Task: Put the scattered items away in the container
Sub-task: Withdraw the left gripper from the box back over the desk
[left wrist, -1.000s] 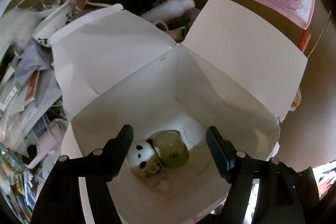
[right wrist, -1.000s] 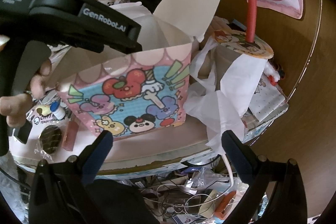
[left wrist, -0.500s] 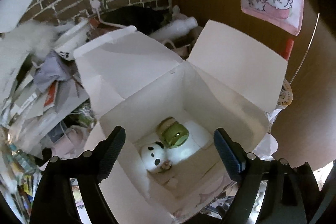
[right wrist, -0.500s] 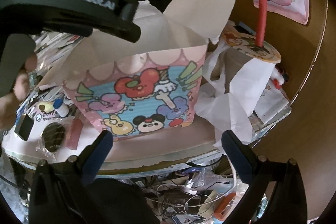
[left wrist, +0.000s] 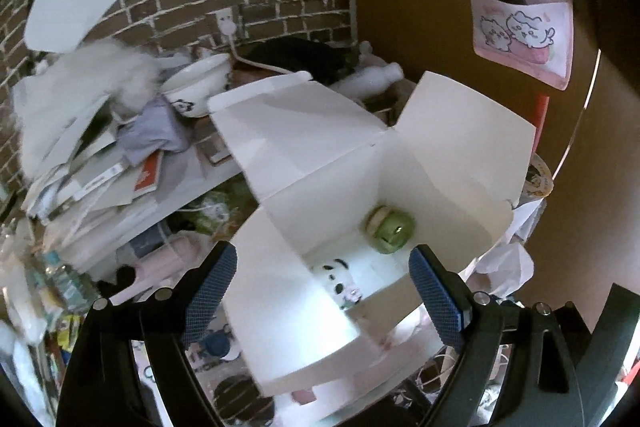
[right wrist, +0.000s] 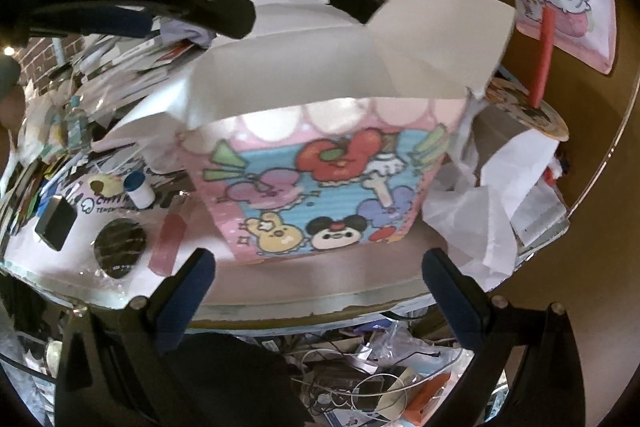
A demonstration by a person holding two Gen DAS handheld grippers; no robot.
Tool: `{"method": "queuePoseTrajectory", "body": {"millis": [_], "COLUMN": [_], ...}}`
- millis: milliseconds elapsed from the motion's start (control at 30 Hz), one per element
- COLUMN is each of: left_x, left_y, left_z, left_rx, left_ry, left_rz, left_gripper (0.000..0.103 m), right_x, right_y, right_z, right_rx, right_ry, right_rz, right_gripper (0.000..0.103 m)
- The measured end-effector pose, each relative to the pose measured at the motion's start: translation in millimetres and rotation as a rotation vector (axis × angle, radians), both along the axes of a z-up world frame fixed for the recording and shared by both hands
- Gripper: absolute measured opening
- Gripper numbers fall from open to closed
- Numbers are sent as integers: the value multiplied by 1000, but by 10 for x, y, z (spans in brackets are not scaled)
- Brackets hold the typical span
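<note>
The left gripper (left wrist: 322,291) hangs above the near-left corner of the container (left wrist: 452,147), jaws spread and empty. A small panda figure (left wrist: 338,285) and a green round item (left wrist: 390,231) lie on the container floor, ahead of the tool and between its fingers in the left wrist view.

Risk, left side: the near-left flap (left wrist: 288,303) stands just under the left finger; a careless sweep could catch it and tip or drag the light box.

Items left out lie left of the container in the right wrist view: a black block (right wrist: 56,223), a dark round disc (right wrist: 120,243), a blue-capped white bottle (right wrist: 138,189) and a pink stick (right wrist: 168,239). They sit close together near the table edge (right wrist: 320,301); a nudge could push one over.

The right gripper (right wrist: 318,293) is spread wide and empty, short of that edge. To its right, a crumpled white bag (right wrist: 492,211) and a lidded cup with a red straw (right wrist: 542,55) crowd the container; open room there is scant.
</note>
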State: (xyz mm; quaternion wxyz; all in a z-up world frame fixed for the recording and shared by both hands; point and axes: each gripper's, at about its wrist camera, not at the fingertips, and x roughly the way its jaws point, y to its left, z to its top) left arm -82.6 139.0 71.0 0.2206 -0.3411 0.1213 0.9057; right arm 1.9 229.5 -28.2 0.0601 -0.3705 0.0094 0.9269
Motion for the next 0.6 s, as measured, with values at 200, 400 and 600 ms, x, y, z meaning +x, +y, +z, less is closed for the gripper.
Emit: {"method": "queuePoseTrajectory", "body": {"millis": [200, 400, 600], "left_x": [78, 170, 244], "left_y": [-256, -520, -768], "left_z": [-8, -31, -100], "left_rx": [19, 37, 61], "left_ry": [21, 52, 63], "left_rz": [47, 110, 172], "left_gripper": [88, 94, 94], "right_x": [-5, -26, -49], "right_y": [-114, -240, -316], "right_z": [3, -13, 0], "right_rx": [9, 31, 42], "right_ry": [2, -2, 6], "right_rz": [22, 51, 69], "right_gripper": [103, 103, 103]}}
